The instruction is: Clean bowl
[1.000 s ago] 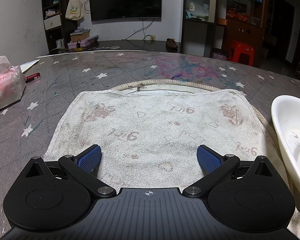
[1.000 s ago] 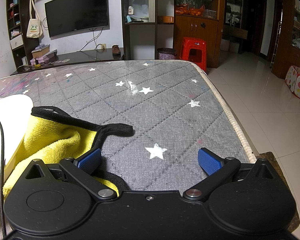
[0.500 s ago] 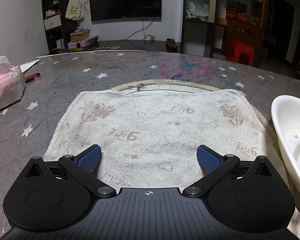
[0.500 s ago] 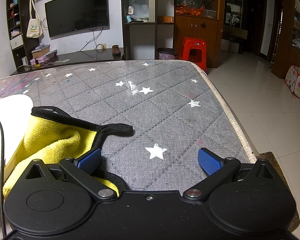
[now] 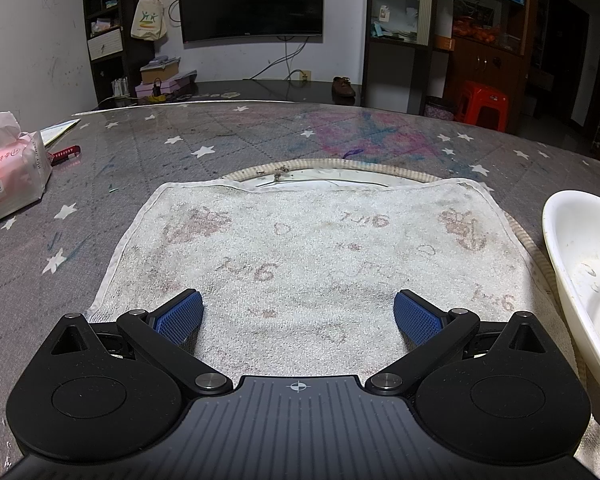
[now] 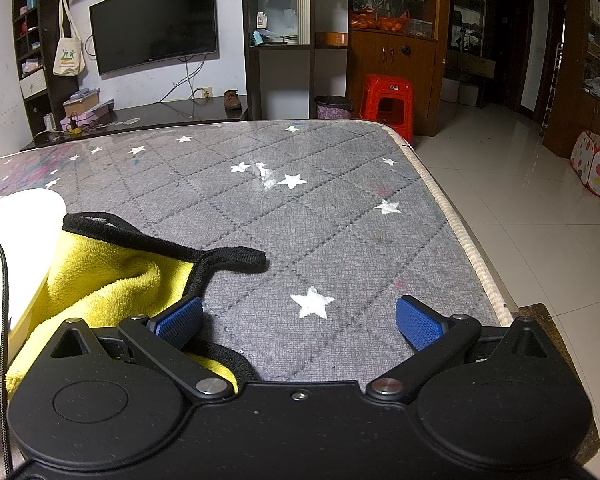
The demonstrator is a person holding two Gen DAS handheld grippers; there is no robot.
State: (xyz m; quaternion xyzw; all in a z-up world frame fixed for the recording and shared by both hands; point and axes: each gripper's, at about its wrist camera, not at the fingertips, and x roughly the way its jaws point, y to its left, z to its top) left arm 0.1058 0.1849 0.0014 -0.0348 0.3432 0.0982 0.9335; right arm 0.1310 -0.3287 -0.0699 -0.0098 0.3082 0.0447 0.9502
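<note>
On grey star-patterned table [image 5: 260, 136]: stained white towel [image 5: 312, 248] lies flat, left gripper [image 5: 298, 314] over its near edge, jaws wide apart, holding nothing. White bowl [image 5: 580, 264] sits at towel's right edge, specks inside. Right gripper [image 6: 300, 320] over bare table, jaws wide apart, empty; yellow cloth [image 6: 100, 280] with black trim bunched beside left blue pad, against bowl.

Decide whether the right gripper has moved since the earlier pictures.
No. The right gripper is open, and the white star between its fingers and the yellow cloth sit where they did.
</note>
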